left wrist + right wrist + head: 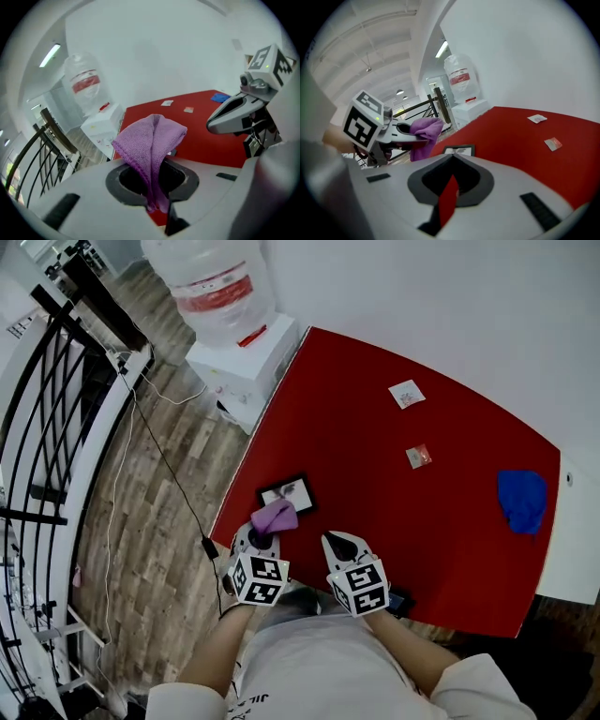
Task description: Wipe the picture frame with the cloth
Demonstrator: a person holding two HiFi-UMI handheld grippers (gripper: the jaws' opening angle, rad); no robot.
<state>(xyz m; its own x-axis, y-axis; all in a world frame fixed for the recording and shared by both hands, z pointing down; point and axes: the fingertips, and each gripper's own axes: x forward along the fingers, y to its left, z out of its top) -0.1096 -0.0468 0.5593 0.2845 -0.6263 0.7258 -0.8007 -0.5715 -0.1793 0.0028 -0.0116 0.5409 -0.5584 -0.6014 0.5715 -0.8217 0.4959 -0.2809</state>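
**A:** Where do we stand with the wipe?

**B:** We have the purple cloth (275, 517) clamped in the left gripper (266, 538), jaws closed on a bunched fold that stands up out of them. It hovers at the near edge of the picture frame (287, 492). Whether it touches the face, we cannot tell. We judge this the approach, with the wiping itself not yet begun.

**A:** And the other hand?

**B:** The right gripper (334, 542) sits just beside the left, jaws together on nothing. Only a sliver of the red table (403, 521) shows between them.

**A:** How does the frame lie?

**B:** Flat, picture side up, near the table's left edge and close to our corner. Its long axis runs crosswise to us, from that edge toward the table's middle, angled slightly away from us on the right.

**A:** So what does the next move call for?

**B:** We think the cloth should be lowered onto the face and swept along that long axis. The frame looks light and nothing holds it, so the idle right gripper may need to steady a corner, or the frame could slide toward the edge.
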